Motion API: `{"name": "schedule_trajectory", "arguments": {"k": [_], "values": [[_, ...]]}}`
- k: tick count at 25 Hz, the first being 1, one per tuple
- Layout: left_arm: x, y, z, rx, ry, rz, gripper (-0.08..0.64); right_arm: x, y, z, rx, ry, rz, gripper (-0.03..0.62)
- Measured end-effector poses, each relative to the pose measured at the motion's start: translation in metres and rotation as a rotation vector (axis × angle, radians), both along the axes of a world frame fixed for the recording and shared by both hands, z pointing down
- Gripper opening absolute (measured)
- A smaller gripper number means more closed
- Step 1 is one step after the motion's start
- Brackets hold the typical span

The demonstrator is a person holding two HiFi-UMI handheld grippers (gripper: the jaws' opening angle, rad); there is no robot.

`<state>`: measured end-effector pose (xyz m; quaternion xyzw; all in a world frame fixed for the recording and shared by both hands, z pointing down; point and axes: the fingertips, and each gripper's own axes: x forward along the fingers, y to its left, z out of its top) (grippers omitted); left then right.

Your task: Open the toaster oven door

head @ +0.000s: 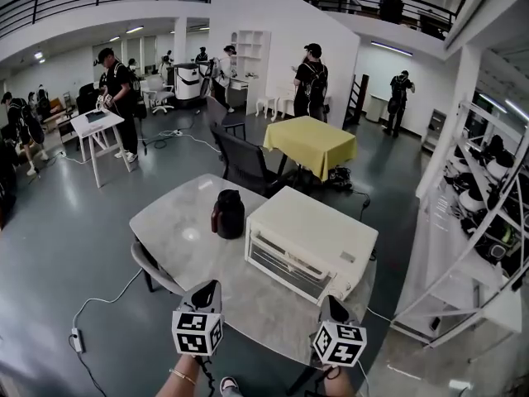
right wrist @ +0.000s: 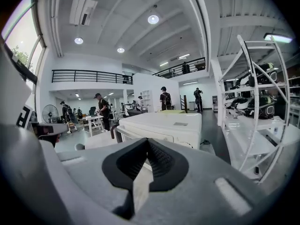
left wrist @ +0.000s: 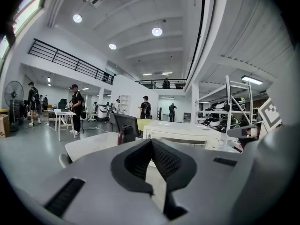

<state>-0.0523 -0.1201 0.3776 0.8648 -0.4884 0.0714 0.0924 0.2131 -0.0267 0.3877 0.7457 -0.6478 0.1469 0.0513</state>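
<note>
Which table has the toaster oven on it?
The grey table nearest you; the toaster oven sits beside a dark jug. The yellow-covered table and white table stand farther back.

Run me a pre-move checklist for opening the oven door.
1. Door shut, facing the tools: ok.
2. Space in front of door free: ok.
3. Jug clear of door swing: ok, it stands off the oven's left side.
4. Left tool open for a grasp: not ok, shut, empty.
5. Right tool open: not ok, shut, empty.
6. Tools at the door: not ok, both short of it, above the table.
</note>
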Motion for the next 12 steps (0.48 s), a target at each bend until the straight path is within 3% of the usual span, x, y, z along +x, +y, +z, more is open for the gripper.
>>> {"name": "schedule_trajectory", "arguments": {"k": [12], "values": [[0.031,-0.11,-0.002,0.013,0.009,0.132,0.005,0.018,-0.069,-0.005,0.027,-0.003,0.136,0.006]]}}
